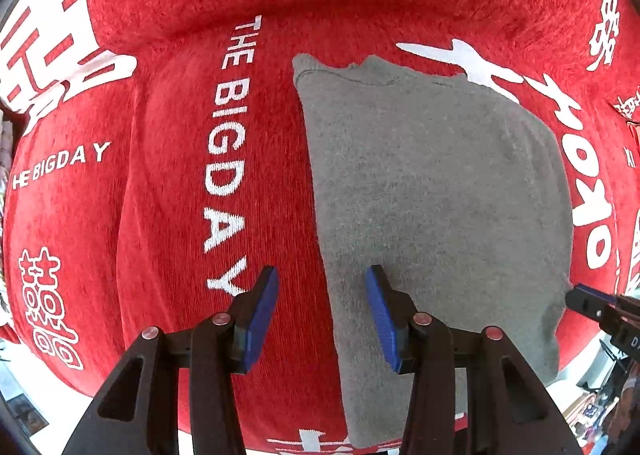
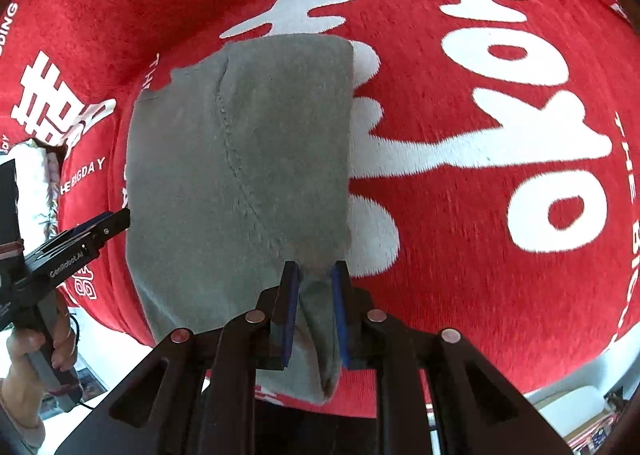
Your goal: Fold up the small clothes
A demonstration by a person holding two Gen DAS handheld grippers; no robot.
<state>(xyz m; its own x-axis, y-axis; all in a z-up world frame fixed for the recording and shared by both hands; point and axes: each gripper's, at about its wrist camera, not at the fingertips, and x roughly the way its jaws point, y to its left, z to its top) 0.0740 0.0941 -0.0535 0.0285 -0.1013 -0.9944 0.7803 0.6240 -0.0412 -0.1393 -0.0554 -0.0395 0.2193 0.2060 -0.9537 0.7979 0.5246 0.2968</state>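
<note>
- A grey garment (image 1: 436, 191) lies folded on a red blanket (image 1: 168, 215) printed with white lettering and characters; the words "THE BIG DAY" run along the blanket just beside the garment's long edge.
- In the right wrist view the garment (image 2: 240, 159) shows a stitched seam running down its upper layer. Its far end lies flat on the blanket (image 2: 460, 255); its near corner is lifted off the surface.
- Right gripper (image 2: 316, 311): blue-padded fingers (image 2: 291, 311) drawn close together, pinching a bunched fold of the garment's near corner. Cloth hangs down between and below the pads.
- Left gripper (image 1: 322, 315): fingers (image 1: 262, 315) spread apart, nothing between them. It points down over the garment's long edge, one pad above the blanket, the other above the grey cloth. Contact with the fabric cannot be told.
- The left gripper (image 2: 96, 227) also shows at the left of the right wrist view, held by a hand (image 2: 32, 359), its tip just beside the garment's edge.
- The blanket's near edge shows a pale surface (image 2: 568, 403) beyond it.
</note>
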